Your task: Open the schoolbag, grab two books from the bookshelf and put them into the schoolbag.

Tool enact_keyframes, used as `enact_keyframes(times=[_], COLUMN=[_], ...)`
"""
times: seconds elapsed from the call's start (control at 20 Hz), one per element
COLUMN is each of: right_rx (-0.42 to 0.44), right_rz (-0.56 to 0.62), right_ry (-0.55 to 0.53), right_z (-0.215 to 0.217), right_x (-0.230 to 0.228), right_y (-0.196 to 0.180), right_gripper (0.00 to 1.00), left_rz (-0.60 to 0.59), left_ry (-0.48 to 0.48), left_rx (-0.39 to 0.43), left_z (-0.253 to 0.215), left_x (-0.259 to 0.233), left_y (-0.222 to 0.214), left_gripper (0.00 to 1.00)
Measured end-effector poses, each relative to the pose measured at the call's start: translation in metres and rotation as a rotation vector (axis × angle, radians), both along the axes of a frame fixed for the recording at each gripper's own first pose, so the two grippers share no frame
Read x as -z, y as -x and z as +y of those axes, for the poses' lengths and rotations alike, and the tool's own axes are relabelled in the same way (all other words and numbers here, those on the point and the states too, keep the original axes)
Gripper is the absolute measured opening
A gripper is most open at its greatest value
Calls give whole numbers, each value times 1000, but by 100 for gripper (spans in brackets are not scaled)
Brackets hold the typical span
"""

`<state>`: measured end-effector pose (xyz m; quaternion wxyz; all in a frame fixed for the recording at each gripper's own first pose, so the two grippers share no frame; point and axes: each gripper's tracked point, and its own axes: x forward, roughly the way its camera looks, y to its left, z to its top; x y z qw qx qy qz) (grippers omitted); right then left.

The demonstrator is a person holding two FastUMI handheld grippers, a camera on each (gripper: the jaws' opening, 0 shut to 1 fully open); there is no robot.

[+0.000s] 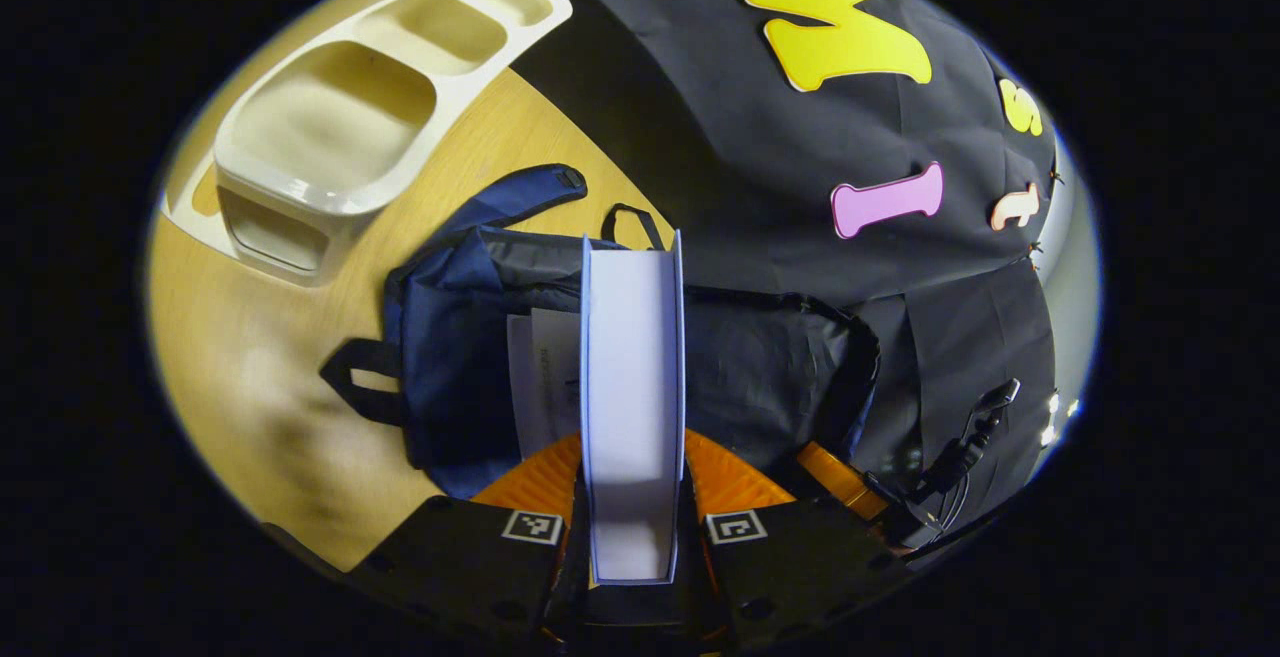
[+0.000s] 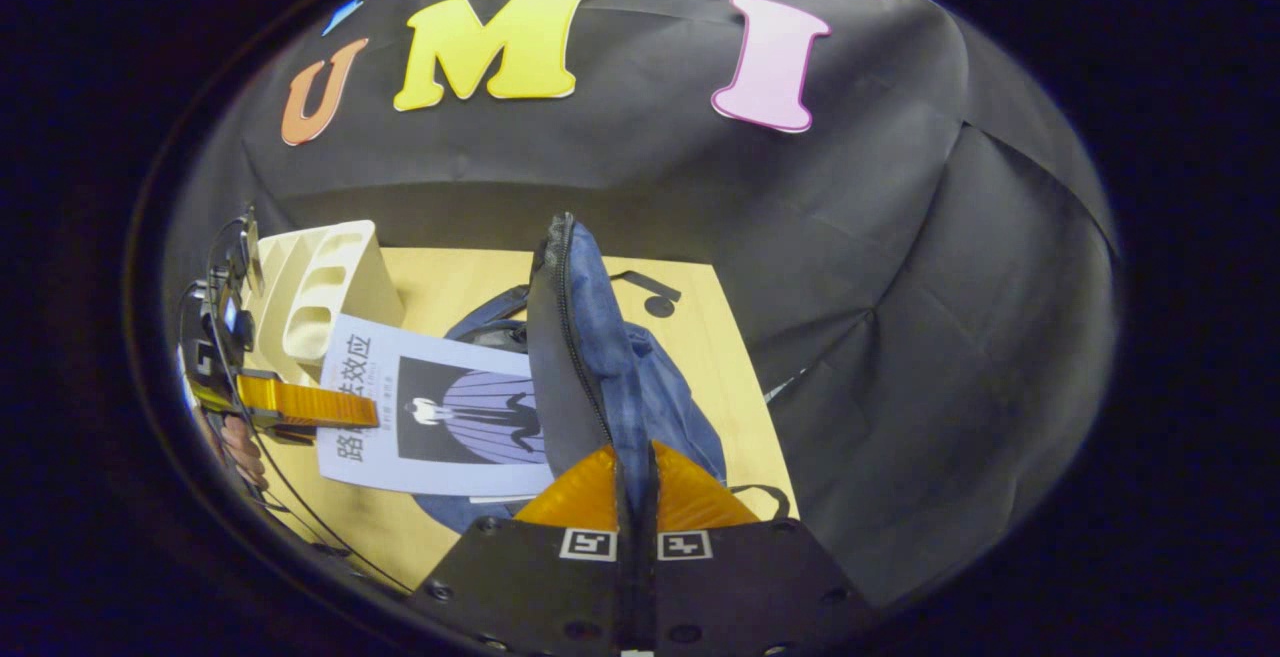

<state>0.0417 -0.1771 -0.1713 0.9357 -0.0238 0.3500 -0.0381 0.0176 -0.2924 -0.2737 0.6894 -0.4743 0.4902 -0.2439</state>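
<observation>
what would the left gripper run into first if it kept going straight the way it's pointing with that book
Most likely the schoolbag. The left gripper holds the book edge-on, aimed at the bag's open mouth, where a white book already sits. Depth is unclear; the held book's far edge would probably arrive first.

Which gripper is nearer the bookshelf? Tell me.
Left. The left gripper, clamping the book, sits just beside the bookshelf; the right gripper holds the schoolbag flap farther off.
</observation>
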Motion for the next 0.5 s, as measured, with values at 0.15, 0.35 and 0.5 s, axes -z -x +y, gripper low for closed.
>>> enact_keyframes(times=[0.15,0.35,0.5], right_rx=[-8,-36,-56], right_rz=[-7,-23,-26], right_ry=[0,16,16], right_z=[2,10,16], right_x=[-4,-10,-13], right_y=[-1,-3,-4], right_gripper=[0,0,0], left_rz=[3,16,42], left_ry=[35,74,118], left_rx=[-17,-33,-48], left_z=[-19,-40,-54], left_x=[8,17,25], left_y=[-6,-14,-17], left_gripper=[38,38,38])
